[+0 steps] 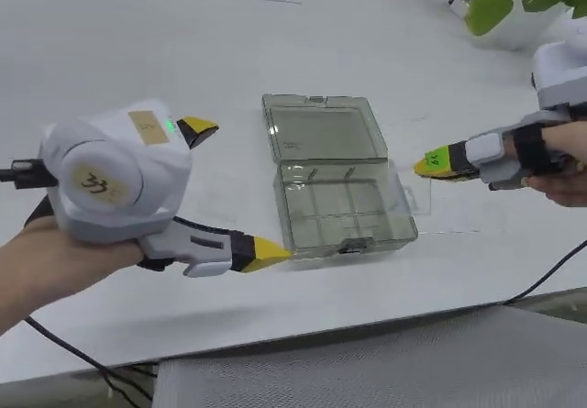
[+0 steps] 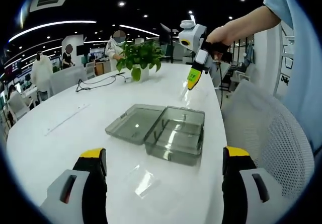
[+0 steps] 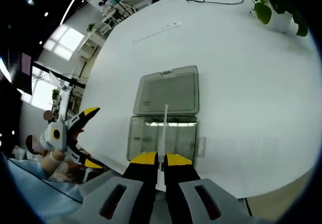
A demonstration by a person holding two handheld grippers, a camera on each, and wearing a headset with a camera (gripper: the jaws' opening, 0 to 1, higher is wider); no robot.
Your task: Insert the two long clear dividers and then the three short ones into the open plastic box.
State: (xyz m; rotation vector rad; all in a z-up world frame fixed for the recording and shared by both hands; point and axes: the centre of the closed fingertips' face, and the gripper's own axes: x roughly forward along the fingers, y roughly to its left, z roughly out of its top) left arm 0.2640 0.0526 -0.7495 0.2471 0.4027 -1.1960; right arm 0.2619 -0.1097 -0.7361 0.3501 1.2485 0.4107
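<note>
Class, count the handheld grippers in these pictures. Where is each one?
2. The left gripper hovers left of the open box, jaws wide apart. The right gripper is at the box's right side, shut on a clear divider held edge-on over the box.

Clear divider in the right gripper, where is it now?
The clear divider is clamped in the right gripper, just off the right edge of the open plastic box in the head view.
</note>
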